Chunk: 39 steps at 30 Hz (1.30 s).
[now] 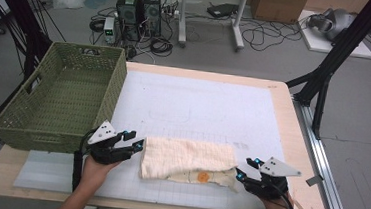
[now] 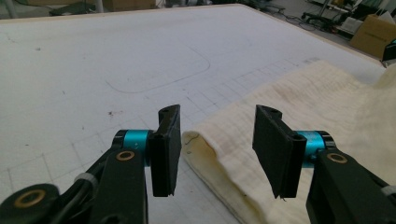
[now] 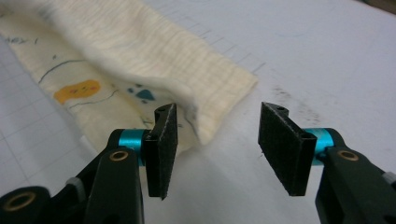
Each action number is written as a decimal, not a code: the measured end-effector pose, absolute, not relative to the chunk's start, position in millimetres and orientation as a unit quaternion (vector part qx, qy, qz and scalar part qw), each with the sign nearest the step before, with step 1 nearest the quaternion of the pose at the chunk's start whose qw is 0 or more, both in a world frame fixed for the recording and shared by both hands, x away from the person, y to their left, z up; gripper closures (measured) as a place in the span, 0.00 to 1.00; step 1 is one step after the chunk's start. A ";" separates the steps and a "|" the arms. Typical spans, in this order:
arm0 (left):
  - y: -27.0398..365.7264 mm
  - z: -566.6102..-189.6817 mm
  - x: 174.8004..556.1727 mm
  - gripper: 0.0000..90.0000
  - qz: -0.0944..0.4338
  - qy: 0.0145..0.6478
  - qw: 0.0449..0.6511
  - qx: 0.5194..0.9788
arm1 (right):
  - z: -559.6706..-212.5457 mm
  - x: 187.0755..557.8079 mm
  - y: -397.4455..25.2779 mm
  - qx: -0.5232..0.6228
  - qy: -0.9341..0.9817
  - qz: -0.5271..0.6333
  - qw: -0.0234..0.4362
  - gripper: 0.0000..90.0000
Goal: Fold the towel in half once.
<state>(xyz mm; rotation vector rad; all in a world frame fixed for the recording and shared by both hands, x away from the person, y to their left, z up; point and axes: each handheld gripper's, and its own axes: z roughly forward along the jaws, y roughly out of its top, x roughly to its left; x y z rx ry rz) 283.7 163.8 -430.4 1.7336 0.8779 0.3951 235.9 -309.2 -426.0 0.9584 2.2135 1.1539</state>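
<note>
A cream cloth (image 1: pixel 186 159) lies folded on the white mat (image 1: pixel 198 105) near the table's front edge, with an orange and blue print showing on its lower layer (image 3: pixel 77 91). My left gripper (image 1: pixel 137 141) stands open at the cloth's left end; the folded corner (image 2: pixel 196 140) lies between its jaws. My right gripper (image 1: pixel 245 169) is open at the cloth's right end, where a folded corner (image 3: pixel 205 126) sits between the jaws. Neither pair of jaws is closed on the fabric.
A green woven basket (image 1: pixel 64 95) stands at the left, partly over the table's edge. The wooden table rim (image 1: pixel 292 123) runs along the right. Computers, cables and boxes sit on the floor beyond the table.
</note>
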 end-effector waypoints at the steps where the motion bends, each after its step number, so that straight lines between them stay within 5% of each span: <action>1: 162.6 -430.9 284.2 0.58 0.164 0.370 0.545 0.734 | -425.3 235.7 -312.3 0.354 0.801 0.422 0.235 0.52; 18: 139.5 -448.1 296.5 0.60 0.107 0.374 0.477 0.788 | -424.9 239.5 -310.5 0.371 0.790 0.420 0.250 0.53; 21: 131.4 -449.7 297.1 0.72 0.105 0.360 0.462 0.804 | -424.8 239.8 -309.0 0.369 0.790 0.420 0.251 0.53; 23: 129.0 -449.7 297.4 0.91 0.115 0.359 0.453 0.808 | -425.3 240.0 -308.5 0.368 0.791 0.420 0.250 0.53; 27: 135.9 -445.2 298.4 0.97 0.127 0.370 0.471 0.791 | -425.2 239.3 -308.9 0.368 0.792 0.419 0.249 0.53; 33: 150.1 -447.2 302.7 0.93 0.113 0.405 0.473 0.774 | -426.1 240.0 -308.0 0.371 0.792 0.418 0.247 0.53; 36: 147.3 -448.8 303.8 0.68 0.109 0.415 0.469 0.772 | -426.1 241.4 -305.5 0.369 0.792 0.419 0.246 0.52; 39: 148.0 -444.0 305.9 0.59 0.128 0.411 0.479 0.765 | -423.7 245.2 -303.1 0.370 0.789 0.423 0.250 0.51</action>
